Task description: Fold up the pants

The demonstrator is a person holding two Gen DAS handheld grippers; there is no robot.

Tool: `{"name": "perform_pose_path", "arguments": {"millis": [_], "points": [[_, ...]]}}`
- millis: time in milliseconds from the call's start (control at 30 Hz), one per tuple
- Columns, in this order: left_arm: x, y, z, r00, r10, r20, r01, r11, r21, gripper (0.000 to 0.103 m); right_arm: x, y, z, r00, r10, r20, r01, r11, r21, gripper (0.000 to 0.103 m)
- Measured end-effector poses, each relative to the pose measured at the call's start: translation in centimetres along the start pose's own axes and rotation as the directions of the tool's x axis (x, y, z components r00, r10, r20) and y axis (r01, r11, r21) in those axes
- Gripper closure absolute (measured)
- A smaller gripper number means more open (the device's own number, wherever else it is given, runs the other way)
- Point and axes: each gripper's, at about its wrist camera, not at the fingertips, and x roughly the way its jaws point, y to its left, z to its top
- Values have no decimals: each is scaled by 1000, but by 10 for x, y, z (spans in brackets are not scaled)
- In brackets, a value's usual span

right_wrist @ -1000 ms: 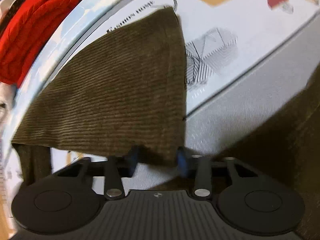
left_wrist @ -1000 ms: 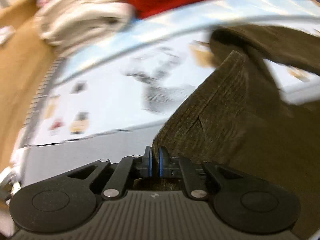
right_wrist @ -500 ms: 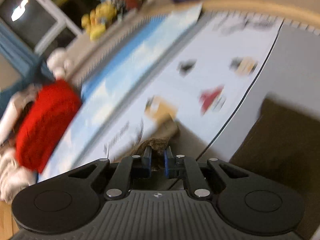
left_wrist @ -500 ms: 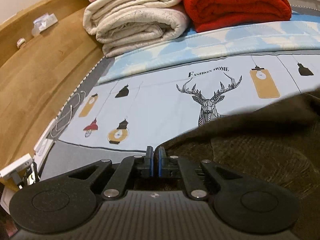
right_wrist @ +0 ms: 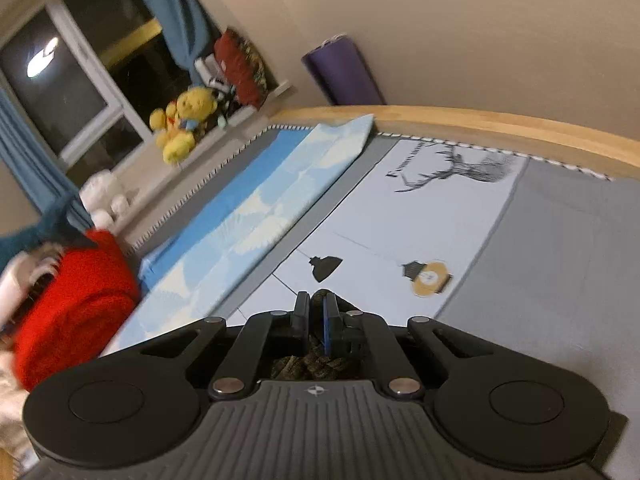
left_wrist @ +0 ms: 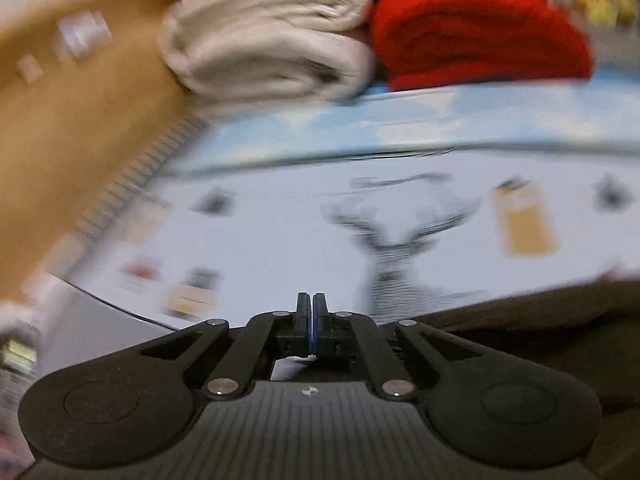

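Note:
The dark olive corduroy pants lie on the printed bed sheet at the lower right of the left wrist view, beside and behind the gripper body. My left gripper is shut, and I see no cloth between its fingertips. My right gripper is shut on a bunched bit of the pants, which shows between and under its fingers. The rest of the pants is hidden in the right wrist view.
Folded cream blankets and a red blanket are stacked at the head of the bed; the red blanket shows at left in the right wrist view. A wooden bed rim, a yellow plush toy and a window stand beyond.
The left gripper let the pants go and lifted clear, still shut. The right gripper closed on the pants a second ago and has swung up and right, carrying the cloth.

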Motion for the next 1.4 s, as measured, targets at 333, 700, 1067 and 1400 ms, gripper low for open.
{"name": "perform_pose_path", "arguments": {"millis": [333,700,1067,1400], "points": [[52,27,26,922,-357,-149,333,928,-168,22,73,49,-22,993,-55,102,54,998,15,97],[39,27,36,655,-736,-173,738,672,-66,22,95,31,-20,989,-108,105,108,994,6,97],[61,-28,49,973,-198,-119,209,974,83,96,93,71,-4,958,-9,286,31,997,-71,103],[10,-91,69,968,-240,-76,248,961,123,59,144,41,-39,982,-159,-99,154,986,-59,82]]}}
